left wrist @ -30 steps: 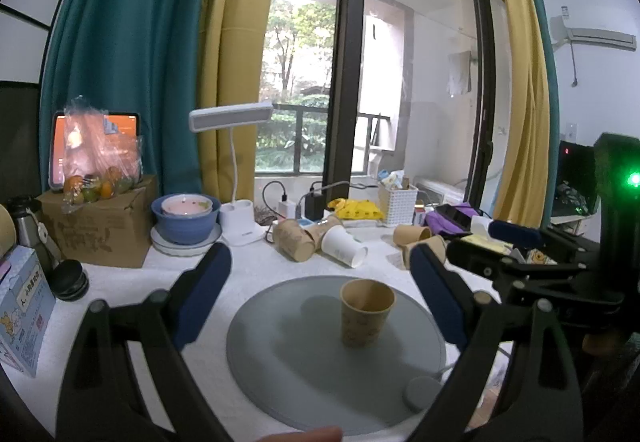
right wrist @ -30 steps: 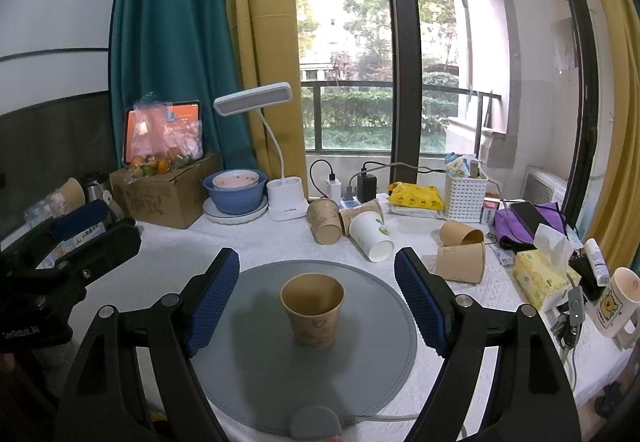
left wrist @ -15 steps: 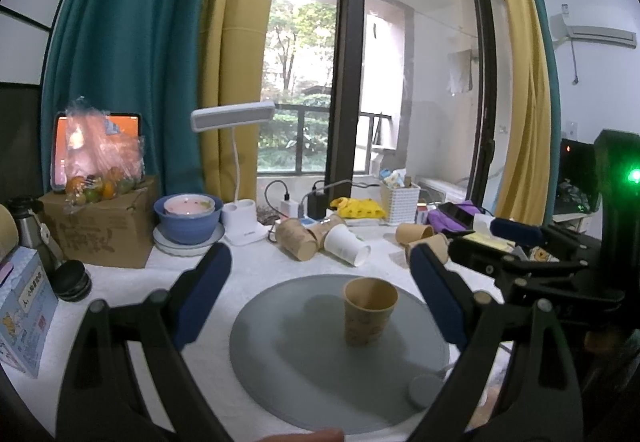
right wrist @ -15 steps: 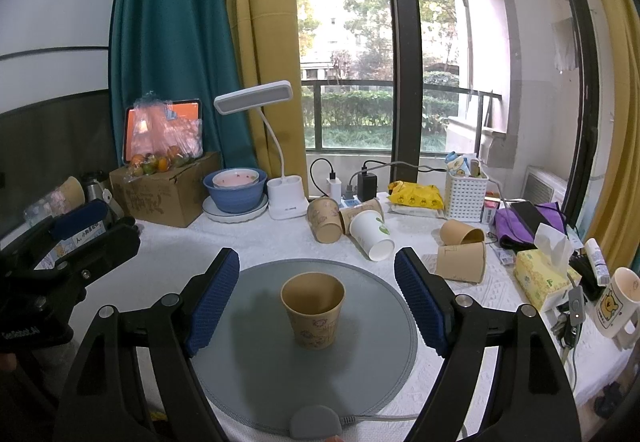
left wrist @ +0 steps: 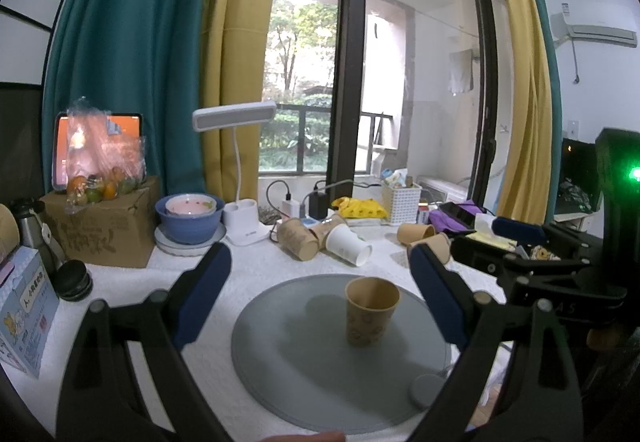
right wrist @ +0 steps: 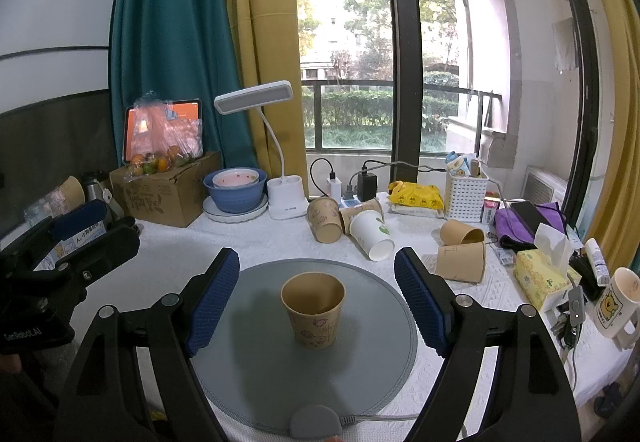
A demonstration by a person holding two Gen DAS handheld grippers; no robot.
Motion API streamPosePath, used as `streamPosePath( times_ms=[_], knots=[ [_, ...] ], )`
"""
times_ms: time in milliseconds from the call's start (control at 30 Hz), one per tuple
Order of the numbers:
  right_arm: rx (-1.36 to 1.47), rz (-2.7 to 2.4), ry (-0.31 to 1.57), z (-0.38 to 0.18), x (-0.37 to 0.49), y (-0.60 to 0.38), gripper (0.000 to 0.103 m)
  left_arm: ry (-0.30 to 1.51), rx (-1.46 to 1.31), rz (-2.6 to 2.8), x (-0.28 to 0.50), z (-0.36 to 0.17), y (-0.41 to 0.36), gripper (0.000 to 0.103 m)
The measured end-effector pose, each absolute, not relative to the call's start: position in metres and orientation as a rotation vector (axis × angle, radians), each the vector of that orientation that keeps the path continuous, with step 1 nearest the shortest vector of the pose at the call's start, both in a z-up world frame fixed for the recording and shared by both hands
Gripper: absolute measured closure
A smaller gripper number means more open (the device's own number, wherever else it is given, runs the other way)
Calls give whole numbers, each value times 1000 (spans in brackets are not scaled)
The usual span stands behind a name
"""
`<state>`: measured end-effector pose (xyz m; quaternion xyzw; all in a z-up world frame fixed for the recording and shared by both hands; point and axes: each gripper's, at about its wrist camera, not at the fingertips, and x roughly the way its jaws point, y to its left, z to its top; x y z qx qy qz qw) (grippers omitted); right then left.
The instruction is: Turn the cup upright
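Note:
A brown paper cup (right wrist: 313, 308) stands upright, mouth up, on the round grey mat (right wrist: 248, 366); it also shows in the left wrist view (left wrist: 371, 310) on the mat (left wrist: 288, 342). My right gripper (right wrist: 318, 298) is open, its blue pads wide apart on either side of the cup, back from it and not touching. My left gripper (left wrist: 320, 294) is open and empty, held back from the mat with the cup right of its centre. The other gripper shows at the edge of each view.
Several paper cups lie tipped behind the mat, among them a white one (right wrist: 372, 238) and brown ones (right wrist: 460, 248). A desk lamp (right wrist: 280, 197), blue bowl (right wrist: 236, 189), cardboard box (right wrist: 164, 193), tissue box (right wrist: 544, 278) and mug (right wrist: 616, 302) ring the white table.
The left wrist view has shifted slightly, with the cup sliding a little right in it. The cup stays upright on the mat and both grippers stay open.

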<state>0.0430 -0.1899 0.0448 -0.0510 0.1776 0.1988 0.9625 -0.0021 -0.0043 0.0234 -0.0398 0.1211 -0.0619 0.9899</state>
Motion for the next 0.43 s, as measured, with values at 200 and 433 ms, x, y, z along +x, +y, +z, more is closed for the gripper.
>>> streamPosePath(
  times_ms=[200,433],
  knots=[
    [-104,403,358,45,43,-190,20,243,-79,-126,-1,23,-4,11],
    [-104,404,359,45,43,-189,20,196,-81,-142,-8,24,-3,11]
  ],
)
